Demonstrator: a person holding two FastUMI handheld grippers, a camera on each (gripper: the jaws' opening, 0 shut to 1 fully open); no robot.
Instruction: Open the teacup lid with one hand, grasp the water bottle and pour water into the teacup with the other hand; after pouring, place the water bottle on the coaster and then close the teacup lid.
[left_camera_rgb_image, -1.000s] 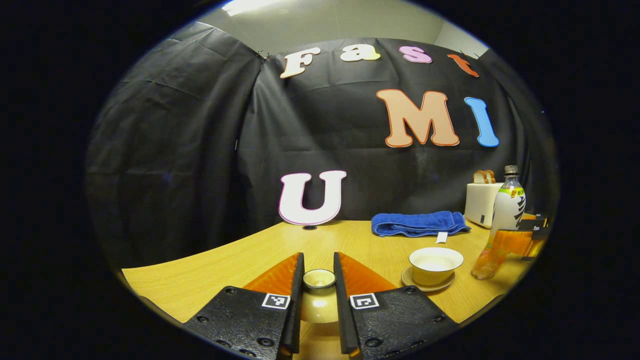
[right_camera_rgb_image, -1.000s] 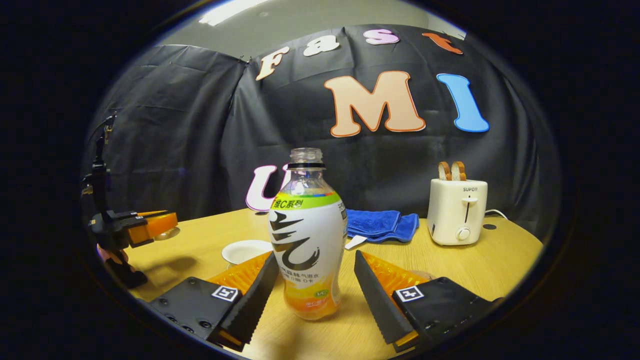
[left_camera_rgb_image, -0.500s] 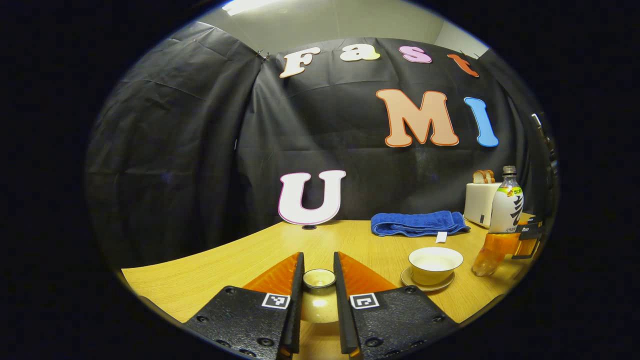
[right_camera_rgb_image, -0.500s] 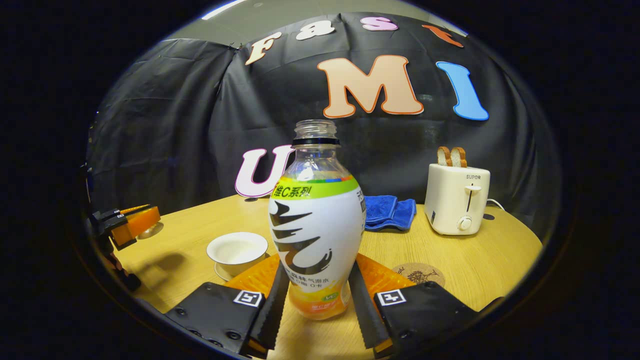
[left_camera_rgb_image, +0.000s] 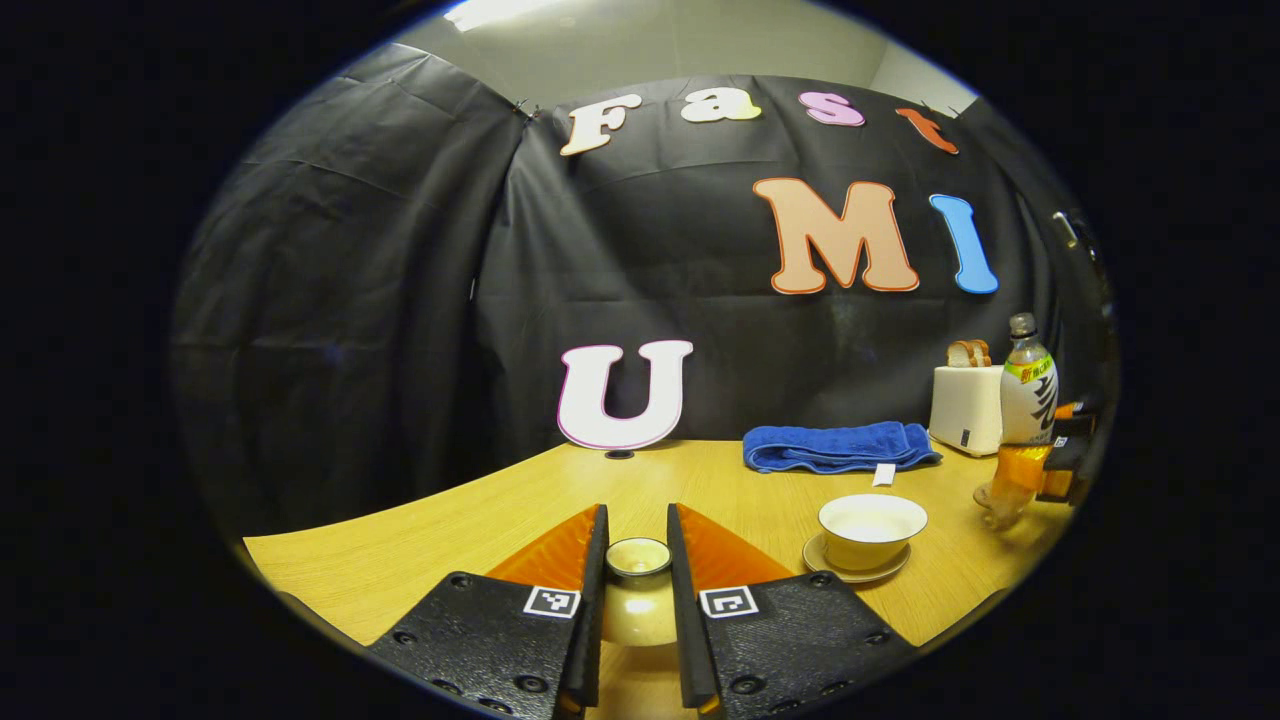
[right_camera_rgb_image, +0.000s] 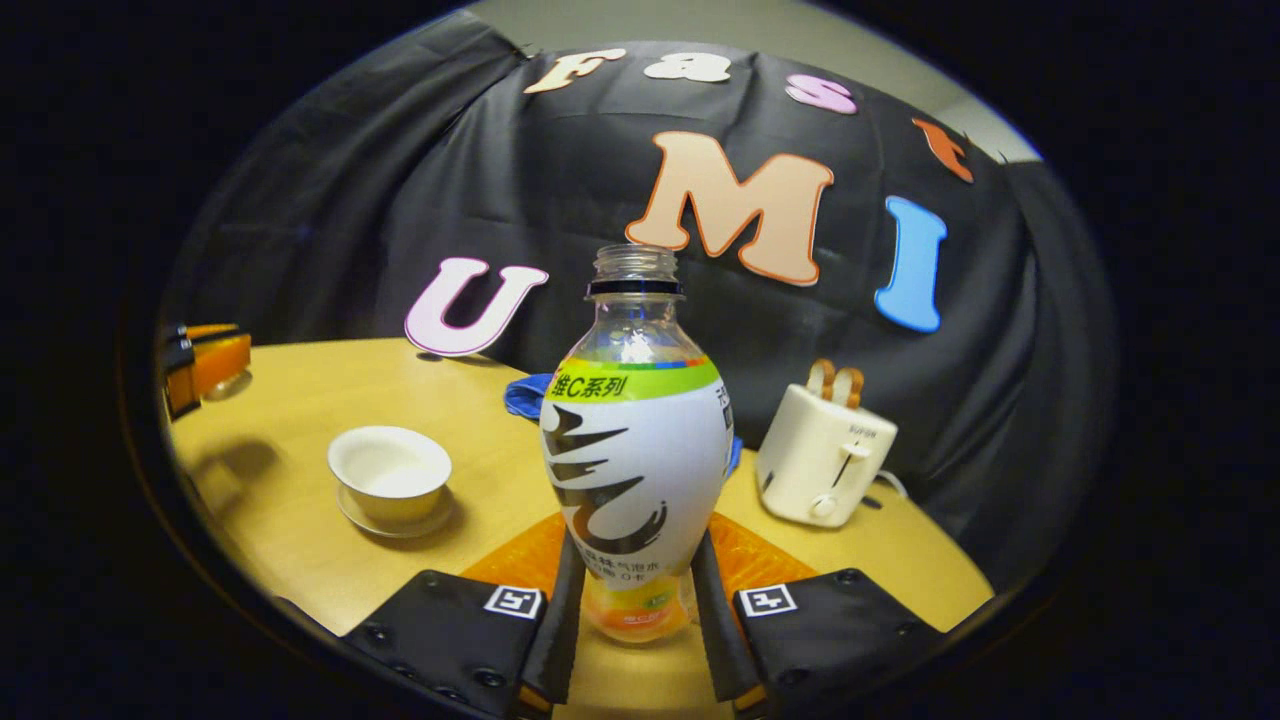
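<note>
Glazed cream ceramic sits between the fingers of the left gripper (left_camera_rgb_image: 637, 580) at the bottom centre of the left gripper view: this is the teacup lid (left_camera_rgb_image: 638, 590), clamped by its knob from both sides and kept low over the wooden counter (left_camera_rgb_image: 420, 545). Holding it off to the side leaves the cup mouth free for pouring.

Right gripper (right_camera_rgb_image: 628, 600), bottom centre of the right gripper view: clenched on the water bottle (right_camera_rgb_image: 634, 450), both fingers pressing its lower body just above the orange base. Bottle is uncapped and stands upright between the fingers. The whole scene tilts in this view, so the gripper itself looks rolled. In the left gripper view the bottle appears at far right with its base seemingly clear of the counter; judgement: lifted, pour not yet begun.

Teacup (right_camera_rgb_image: 390, 477) on its saucer (right_camera_rgb_image: 395, 522), lower left of the right gripper view, open and well apart from the bottle. The low grip leaves the neck free to tip toward it.

Behind: blue towel (left_camera_rgb_image: 838, 447) right of centre in the left gripper view, white toaster (right_camera_rgb_image: 825, 455) with bread in its slots to the right of the bottle.

Coaster: cannot locate it from these views.
</note>
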